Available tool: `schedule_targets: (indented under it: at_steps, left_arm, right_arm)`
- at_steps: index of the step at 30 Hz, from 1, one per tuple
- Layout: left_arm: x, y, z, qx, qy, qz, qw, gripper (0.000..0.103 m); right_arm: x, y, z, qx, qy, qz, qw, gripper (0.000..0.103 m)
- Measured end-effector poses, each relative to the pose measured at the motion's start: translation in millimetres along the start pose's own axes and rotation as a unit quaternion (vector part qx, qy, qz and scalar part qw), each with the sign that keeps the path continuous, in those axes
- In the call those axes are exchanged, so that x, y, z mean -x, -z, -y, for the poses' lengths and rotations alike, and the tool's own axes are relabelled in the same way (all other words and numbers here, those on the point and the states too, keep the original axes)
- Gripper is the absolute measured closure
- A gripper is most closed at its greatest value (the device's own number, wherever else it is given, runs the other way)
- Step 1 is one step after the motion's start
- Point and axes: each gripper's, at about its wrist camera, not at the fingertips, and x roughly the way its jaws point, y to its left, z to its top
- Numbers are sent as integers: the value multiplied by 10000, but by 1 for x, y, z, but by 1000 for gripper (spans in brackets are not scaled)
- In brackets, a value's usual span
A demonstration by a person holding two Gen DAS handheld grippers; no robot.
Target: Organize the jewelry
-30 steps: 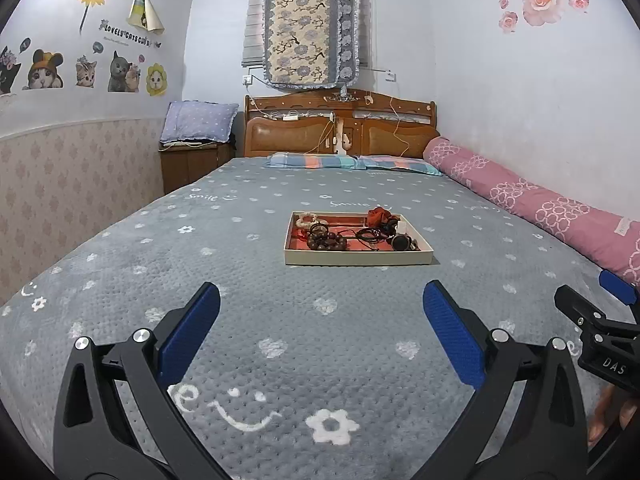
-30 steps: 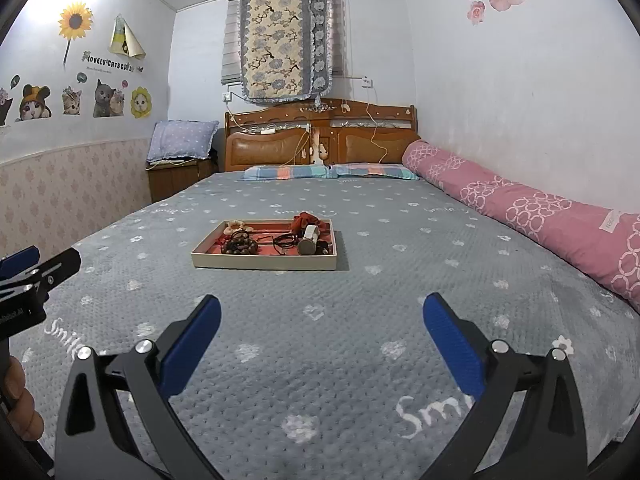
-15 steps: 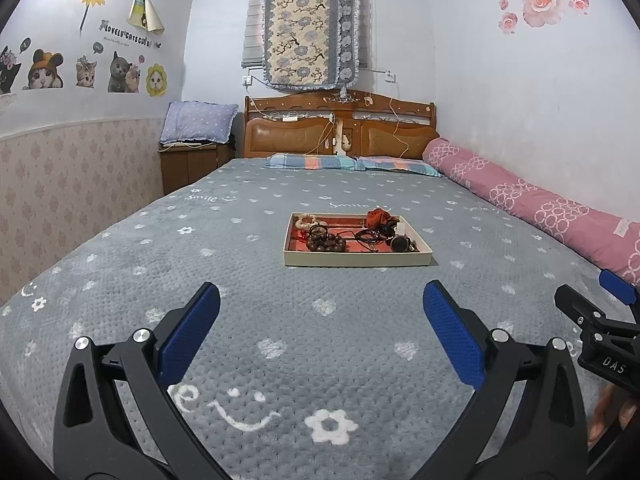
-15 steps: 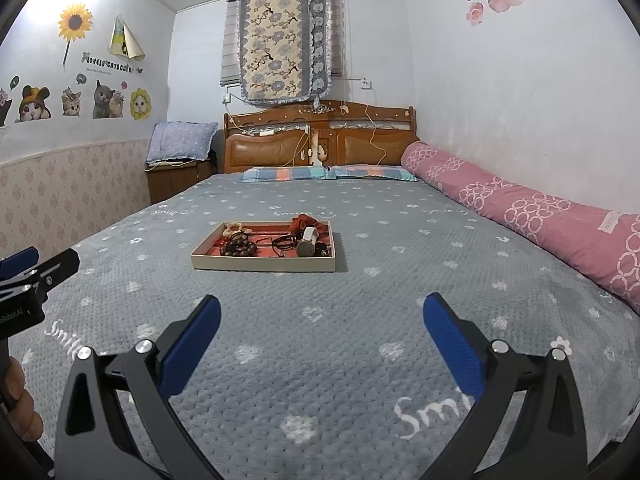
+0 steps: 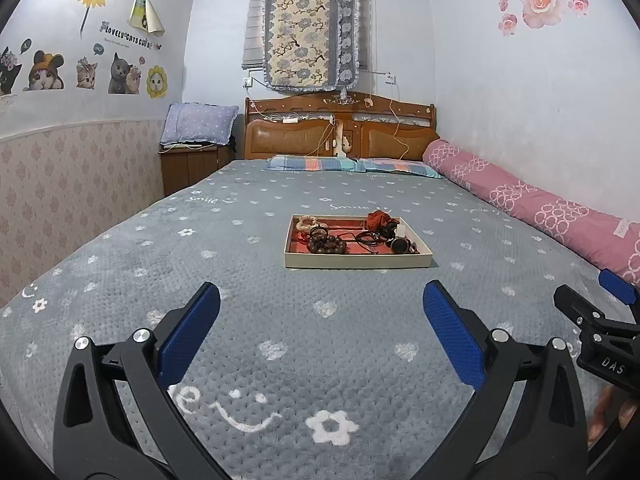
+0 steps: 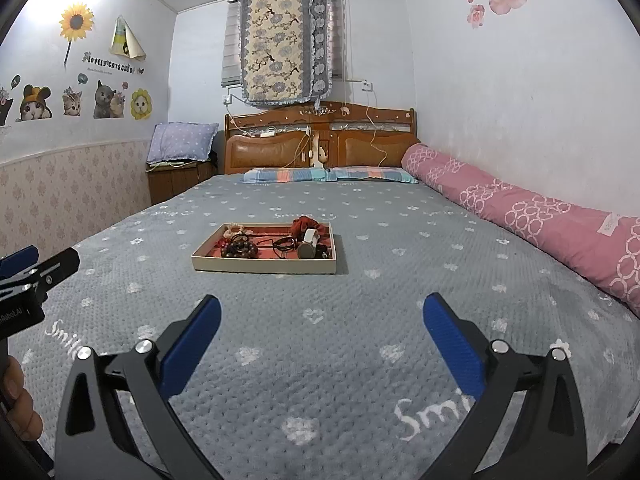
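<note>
A shallow beige tray (image 5: pixel 356 261) with a red lining lies on the grey bed, also in the right wrist view (image 6: pixel 264 267). In it are a dark wooden bead bracelet (image 5: pixel 326 245), a pale bead bracelet (image 5: pixel 307 222), black cords (image 5: pixel 370 237), a red scrunchie (image 5: pixel 380 219) and a watch (image 6: pixel 308 245). My left gripper (image 5: pixel 320 304) is open and empty, well short of the tray. My right gripper (image 6: pixel 320 308) is open and empty, also short of the tray, to the tray's right.
The grey flower-patterned bedspread (image 5: pixel 280 332) covers the whole bed. A long pink bolster (image 5: pixel 532 208) lies along the right wall. Pillows (image 5: pixel 352 164) and a wooden headboard (image 5: pixel 340 128) stand at the far end. A nightstand (image 5: pixel 192 162) stands at the far left.
Both views have drifted very slightly; the tray sits a touch lower and closer in the frames. Both grippers stay open and empty.
</note>
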Motion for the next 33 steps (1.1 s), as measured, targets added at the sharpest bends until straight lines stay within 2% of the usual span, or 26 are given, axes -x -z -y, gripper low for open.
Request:
schedule_targets:
  at_steps: [33]
  left_arm:
    - [2, -1, 1, -31, -14, 25, 10000, 5]
  right_arm:
    - [0, -2, 2, -13, 21, -16, 10000, 4]
